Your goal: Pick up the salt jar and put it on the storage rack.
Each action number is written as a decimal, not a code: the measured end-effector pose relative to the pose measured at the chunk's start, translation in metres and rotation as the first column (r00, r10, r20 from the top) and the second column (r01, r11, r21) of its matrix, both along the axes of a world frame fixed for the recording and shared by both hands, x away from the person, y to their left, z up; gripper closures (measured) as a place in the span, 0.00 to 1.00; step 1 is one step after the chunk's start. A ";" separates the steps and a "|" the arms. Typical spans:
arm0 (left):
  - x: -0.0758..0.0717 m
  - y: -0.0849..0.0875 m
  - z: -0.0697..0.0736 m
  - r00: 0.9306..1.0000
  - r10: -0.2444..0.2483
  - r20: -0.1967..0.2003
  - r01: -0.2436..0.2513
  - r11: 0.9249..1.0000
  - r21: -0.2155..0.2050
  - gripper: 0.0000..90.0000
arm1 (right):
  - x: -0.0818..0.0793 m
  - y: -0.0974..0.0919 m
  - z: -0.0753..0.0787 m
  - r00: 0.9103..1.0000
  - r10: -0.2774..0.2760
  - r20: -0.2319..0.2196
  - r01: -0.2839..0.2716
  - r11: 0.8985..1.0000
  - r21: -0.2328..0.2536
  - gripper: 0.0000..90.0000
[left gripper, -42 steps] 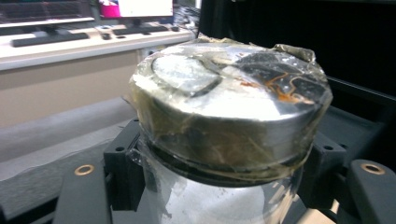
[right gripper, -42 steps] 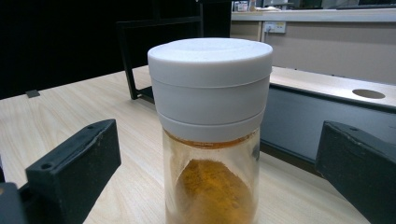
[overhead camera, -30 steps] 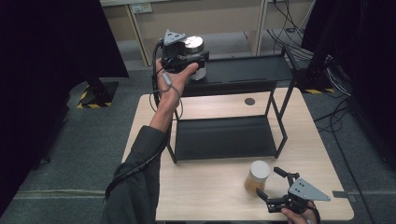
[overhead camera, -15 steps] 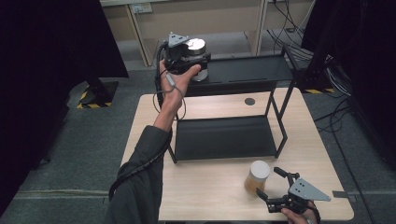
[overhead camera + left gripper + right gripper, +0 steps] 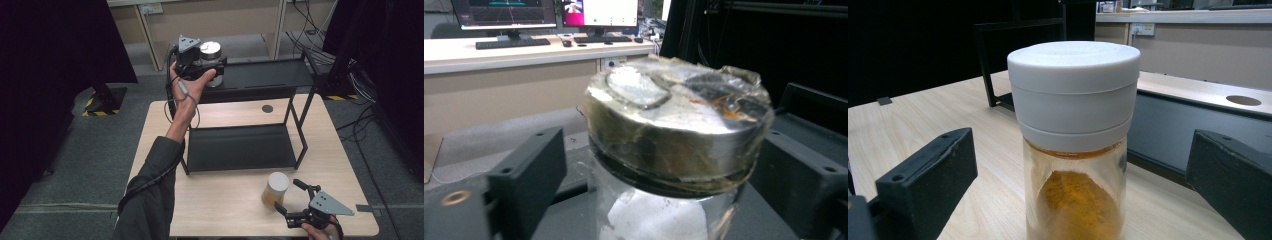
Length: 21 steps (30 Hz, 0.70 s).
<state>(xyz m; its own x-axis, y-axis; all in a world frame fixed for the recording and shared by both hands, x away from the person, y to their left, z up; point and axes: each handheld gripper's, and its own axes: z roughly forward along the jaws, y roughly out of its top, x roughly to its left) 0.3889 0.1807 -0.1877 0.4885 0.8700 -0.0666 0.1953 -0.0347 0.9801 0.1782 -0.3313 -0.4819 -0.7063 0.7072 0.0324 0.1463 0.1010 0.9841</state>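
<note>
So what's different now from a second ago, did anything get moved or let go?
The left gripper has just been opening its jaws around the metal-lidded jar on the black rack's top shelf; the jar stands between them with gaps on both sides, so it looks released. The right gripper stays open by the white-lidded spice jar on the table, untouched.

You won't find a word, number or brand you can read here. The monitors (image 5: 504, 12) behind the desk show coloured windows too small to make out, and both jars, silver-lidded (image 5: 679, 125) and white-lidded (image 5: 1074, 85), carry no legible label.
</note>
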 end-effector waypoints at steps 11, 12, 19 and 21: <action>-0.007 -0.001 0.007 1.000 -0.007 0.001 0.007 1.000 -0.005 0.02 | 0.000 0.000 0.000 1.000 -0.002 -0.004 0.002 1.000 0.004 0.00; -0.008 -0.001 0.007 1.000 -0.009 -0.002 0.009 1.000 -0.006 0.02 | 0.000 0.000 0.000 1.000 -0.002 -0.004 0.002 1.000 0.005 0.00; -0.015 0.000 0.007 1.000 -0.006 0.006 0.006 1.000 -0.003 0.02 | 0.000 0.000 0.000 1.000 -0.004 -0.006 0.004 1.000 0.005 0.00; -0.018 0.002 0.007 1.000 -0.011 0.008 0.011 1.000 -0.003 0.02 | 0.000 0.000 0.000 1.000 -0.004 -0.007 0.005 1.000 0.005 0.00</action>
<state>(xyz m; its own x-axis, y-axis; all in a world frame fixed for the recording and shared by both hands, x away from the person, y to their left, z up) 0.3712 0.1828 -0.1807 0.4981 0.8647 -0.0652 0.1876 -0.0340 0.9817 0.1786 -0.3316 -0.4821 -0.7028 0.7102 0.0410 0.1539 0.0956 0.9834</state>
